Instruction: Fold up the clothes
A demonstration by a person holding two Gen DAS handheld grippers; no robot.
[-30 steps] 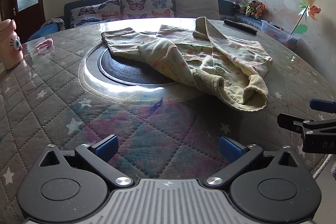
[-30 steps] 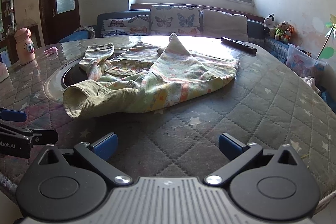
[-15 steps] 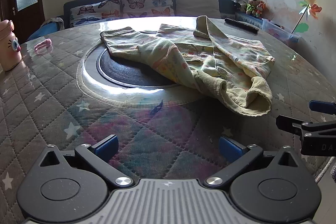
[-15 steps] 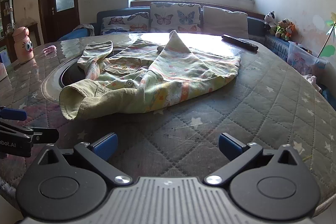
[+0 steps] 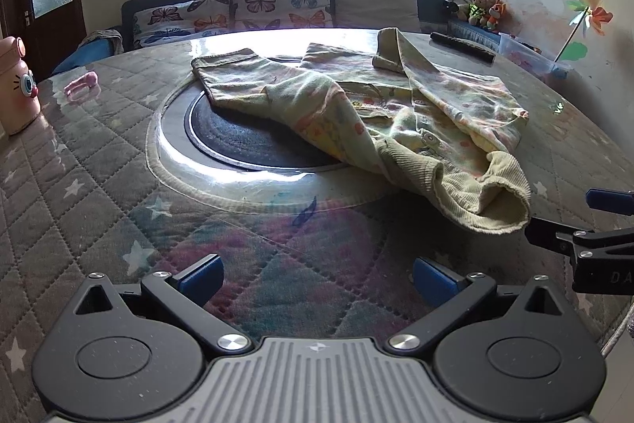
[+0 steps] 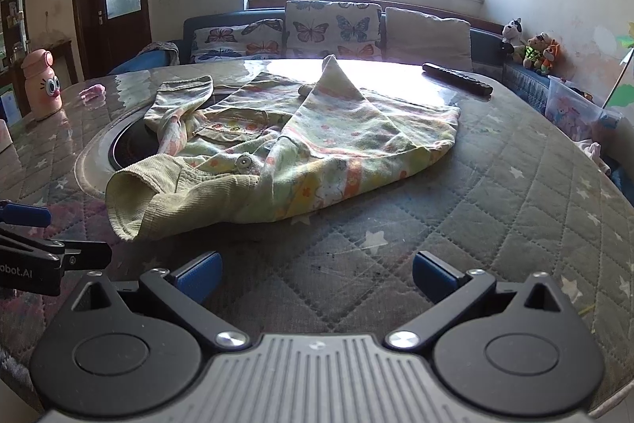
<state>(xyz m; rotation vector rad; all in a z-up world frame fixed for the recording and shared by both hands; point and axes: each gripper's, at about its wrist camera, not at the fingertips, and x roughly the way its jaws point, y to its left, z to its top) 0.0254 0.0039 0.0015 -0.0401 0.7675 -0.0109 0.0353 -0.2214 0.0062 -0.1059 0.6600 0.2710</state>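
Crumpled jacket [image 5: 380,121] on the table [image 5: 99,161]
Left gripper [image 5: 317,274] and right gripper [image 6: 315,274] hover before it, jaws wide (both empty).

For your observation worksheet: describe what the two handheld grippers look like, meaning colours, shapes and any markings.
Both match: the left gripper and right gripper have black angular link arms with silver pivot screws, round black housings, a grey ribbed centre plate and blue finger pads. White lettering ending "bot.AI" shows on the left gripper's side in the right wrist view.
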